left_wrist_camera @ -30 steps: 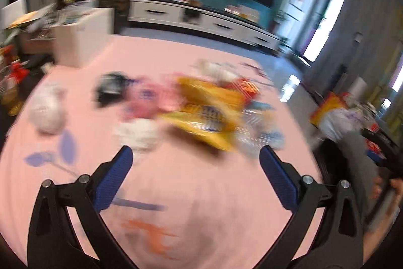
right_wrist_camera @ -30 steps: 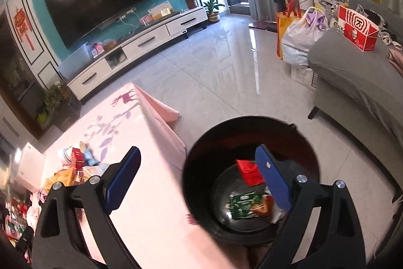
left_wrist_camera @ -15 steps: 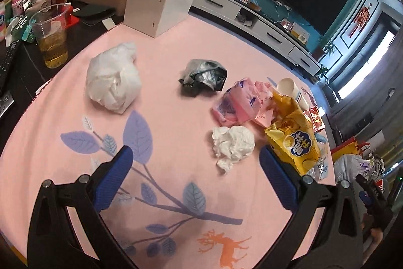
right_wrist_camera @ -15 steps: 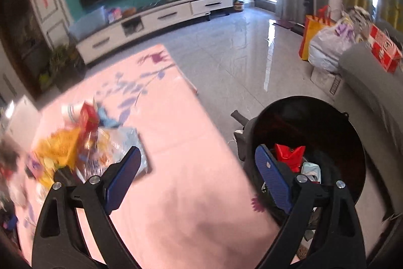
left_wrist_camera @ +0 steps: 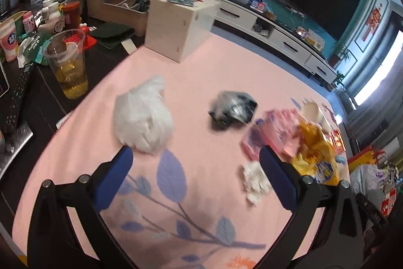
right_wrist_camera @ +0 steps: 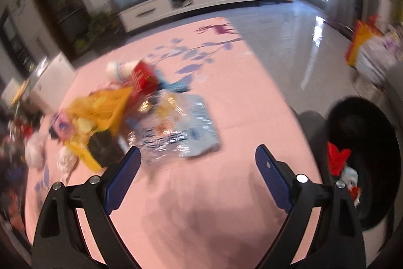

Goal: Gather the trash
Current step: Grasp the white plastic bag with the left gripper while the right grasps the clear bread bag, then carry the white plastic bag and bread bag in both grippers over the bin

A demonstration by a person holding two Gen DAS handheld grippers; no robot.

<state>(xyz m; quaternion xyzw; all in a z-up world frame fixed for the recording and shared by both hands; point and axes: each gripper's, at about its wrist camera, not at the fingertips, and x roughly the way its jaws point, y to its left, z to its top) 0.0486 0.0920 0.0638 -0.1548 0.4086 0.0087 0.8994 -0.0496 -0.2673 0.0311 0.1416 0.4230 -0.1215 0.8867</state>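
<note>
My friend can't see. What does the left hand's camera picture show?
The open left gripper hovers over a pink tablecloth scattered with trash: a white plastic bag, black wrapper, pink packet, yellow snack bag and small tissue.

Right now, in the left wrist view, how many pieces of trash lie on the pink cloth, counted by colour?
White: 3 (crumpled white plastic bag, small white tissue wad, white paper cup)
Black: 1 (crumpled black wrapper)
Pink: 1 (pink packet)
Yellow: 1 (yellow snack bag)
Total: 6

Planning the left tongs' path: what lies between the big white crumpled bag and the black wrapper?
Only bare pink tablecloth separates the white bag from the black wrapper, per the left wrist view.
</note>
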